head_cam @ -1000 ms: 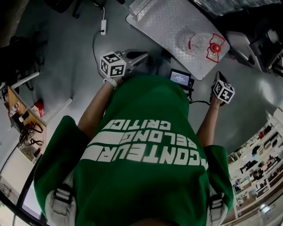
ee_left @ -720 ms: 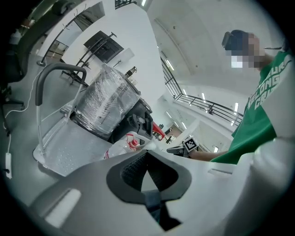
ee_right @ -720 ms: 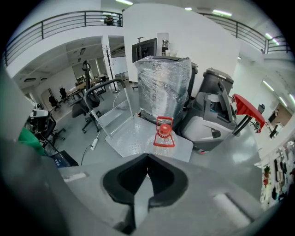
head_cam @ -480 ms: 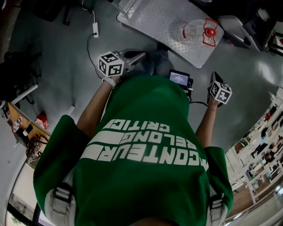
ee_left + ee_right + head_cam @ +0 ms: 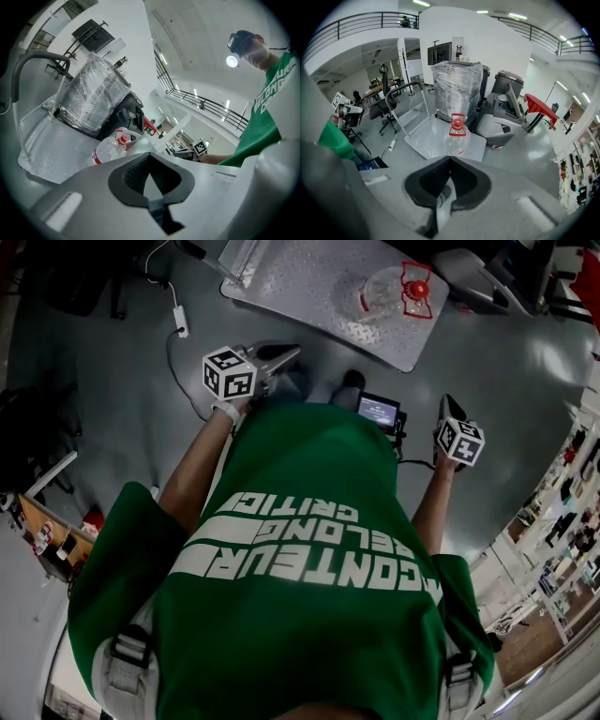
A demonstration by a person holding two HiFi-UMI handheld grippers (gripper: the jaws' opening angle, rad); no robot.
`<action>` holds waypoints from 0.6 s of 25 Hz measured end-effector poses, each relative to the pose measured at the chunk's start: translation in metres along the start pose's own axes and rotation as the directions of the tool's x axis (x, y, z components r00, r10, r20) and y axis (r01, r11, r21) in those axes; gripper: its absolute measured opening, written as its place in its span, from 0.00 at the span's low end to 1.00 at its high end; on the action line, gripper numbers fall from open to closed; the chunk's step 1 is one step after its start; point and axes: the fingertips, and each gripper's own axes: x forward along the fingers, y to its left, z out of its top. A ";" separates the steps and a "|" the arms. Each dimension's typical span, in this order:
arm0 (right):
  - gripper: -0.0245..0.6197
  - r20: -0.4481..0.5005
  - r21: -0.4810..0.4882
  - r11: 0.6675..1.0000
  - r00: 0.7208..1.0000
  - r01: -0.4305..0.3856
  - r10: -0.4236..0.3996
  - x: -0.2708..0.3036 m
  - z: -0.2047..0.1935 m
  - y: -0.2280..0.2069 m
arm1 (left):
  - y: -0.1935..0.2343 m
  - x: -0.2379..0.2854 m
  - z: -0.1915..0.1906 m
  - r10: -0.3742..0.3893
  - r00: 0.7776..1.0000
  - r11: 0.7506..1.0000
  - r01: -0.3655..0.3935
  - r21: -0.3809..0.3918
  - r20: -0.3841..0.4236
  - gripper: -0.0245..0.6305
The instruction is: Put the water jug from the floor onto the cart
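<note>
The clear water jug (image 5: 386,292) with a red cap and red handle stands upright on the grey flat cart (image 5: 309,277), near its front corner. It also shows in the left gripper view as the jug (image 5: 110,149) and in the right gripper view as the jug (image 5: 457,138). My left gripper (image 5: 294,351) is shut and empty, held over the floor short of the cart. My right gripper (image 5: 448,405) is shut and empty too, out to the right and well clear of the jug. Both grippers (image 5: 149,155) (image 5: 450,160) point toward the cart.
A plastic-wrapped load (image 5: 457,89) sits at the cart's far end by its push handle (image 5: 405,89). A grey machine (image 5: 504,117) stands to the right of the cart. A power strip with cable (image 5: 178,320) lies on the floor at left. A small screen (image 5: 380,411) hangs at the person's waist.
The cart and jug have slid up and to the left in the head view. The right gripper has shifted slightly left. Both grippers stay shut and empty.
</note>
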 end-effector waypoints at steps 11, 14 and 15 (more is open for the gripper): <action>0.03 0.066 -0.024 1.000 0.998 -0.013 0.014 -0.021 -0.012 -0.033 | -0.024 0.056 -0.001 -0.019 0.997 0.999 0.023 0.041 -0.074 0.05; 0.03 0.079 -0.004 1.000 0.997 -0.017 0.017 -0.027 -0.023 -0.049 | -0.040 0.077 -0.009 -0.030 0.994 0.998 0.035 0.049 -0.104 0.05; 0.03 0.081 0.001 1.000 0.997 -0.018 0.018 -0.030 -0.026 -0.055 | -0.047 0.084 -0.013 -0.034 0.993 0.998 0.039 0.050 -0.112 0.05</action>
